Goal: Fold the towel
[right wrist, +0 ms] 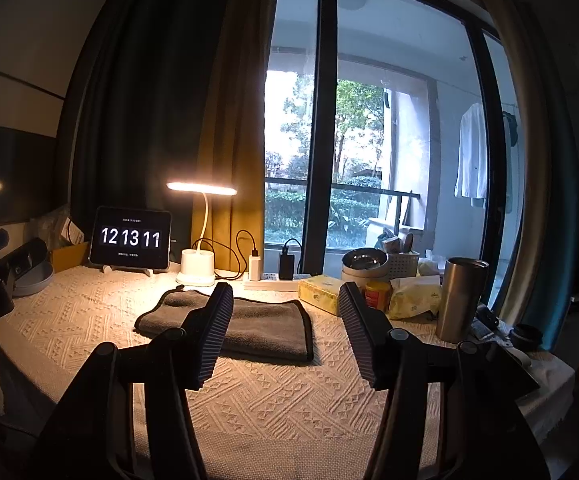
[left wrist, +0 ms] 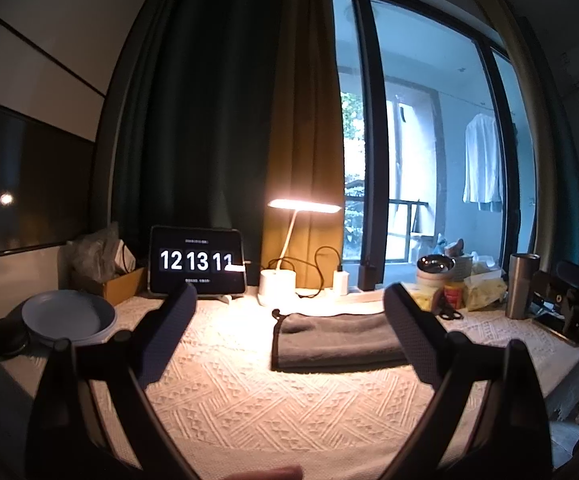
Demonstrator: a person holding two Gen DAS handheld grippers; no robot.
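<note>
Holding both grippers up off the table, you've got the left gripper (left wrist: 289,312) w/ jaws wide apart, nothing between them, and the right gripper (right wrist: 285,308) same: jaws spread, empty. Under them is the cream knit tablecloth (left wrist: 249,400). Just past the fingertips lies the grey towel (right wrist: 257,324), already folded into a flat rectangle w/ dark edging, flat on the cloth, not touched by either gripper; its hang loop sits at the far-left corner. Left of it, near the table edge, a blue plate (left wrist: 69,316). Right side: yellow tissue box (right wrist: 321,294), steel tumbler (right wrist: 461,300) upright, small yellow-lidded jar (right wrist: 377,294). Behind the towel, the lit desk lamp (right wrist: 201,232), a white charger (right wrist: 254,266) on a power strip, and a tablet clock (right wrist: 131,238) reading 12 13 11. Curtains and window at back.
</note>
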